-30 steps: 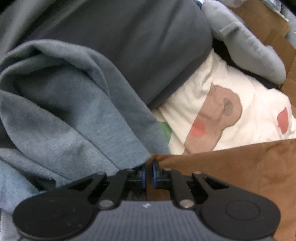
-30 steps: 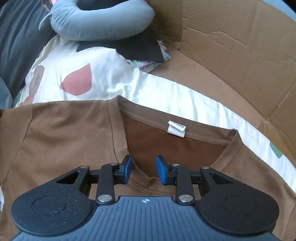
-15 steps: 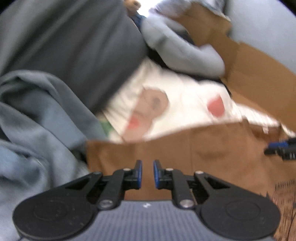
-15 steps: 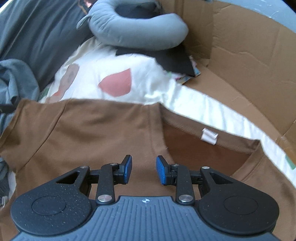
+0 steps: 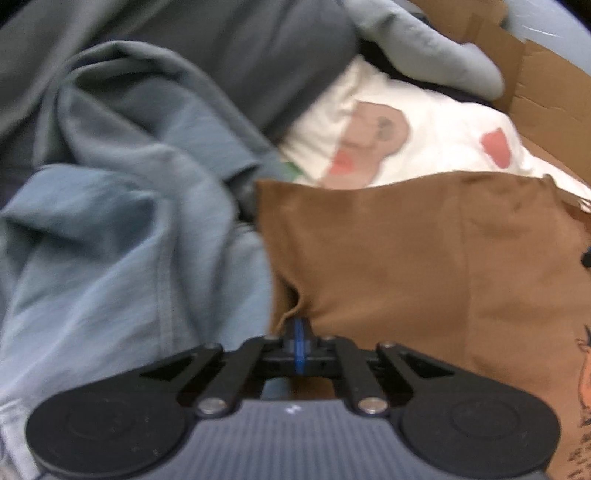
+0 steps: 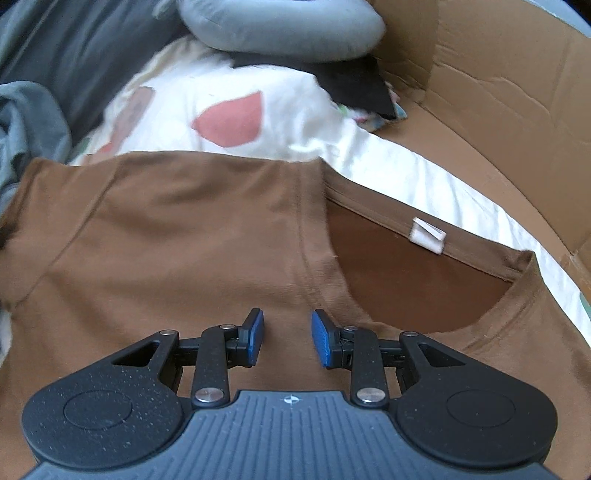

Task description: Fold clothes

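Left wrist view. Left tongs (image 5: 299, 334) at bottom centre, blue pads pressed together; they have just been closing, and a pinched fold at the left edge of the brown T-shirt (image 5: 406, 266) sits between them. The shirt fills the centre right and lower right of the frame, its near-left edge puckered up into the pads. A printed graphic (image 5: 583, 380) shows at the far right edge of the shirt. Rumpled blue-grey garment (image 5: 110, 229) takes the whole left side, touching the shirt's left edge. Dark grey fabric (image 5: 229, 48) runs across the top. White pillow (image 5: 436, 147) with red and tan patches lies in the upper right, behind the shirt. Grey neck cushion (image 5: 443, 62) above it; cardboard box wall (image 5: 546, 96) in the top right corner. Frame slightly blurred.

Right wrist view. Right tongs (image 6: 288, 338) at lower centre, pads partly apart, nothing between them, poised over the shirt's front just left of the neckline. The brown T-shirt (image 6: 166, 240) is spread flat across the middle and bottom, neckline (image 6: 413, 280) to the right of centre, white label (image 6: 426, 240) at the back of the collar. White pillow (image 6: 229, 110) beyond the shirt in the upper middle. Grey neck cushion (image 6: 280, 29) at top centre, resting on a black cloth (image 6: 354, 88). Cardboard box wall (image 6: 498, 92) curves down the right side. Blue-grey garment (image 6: 26, 122) at the left edge.
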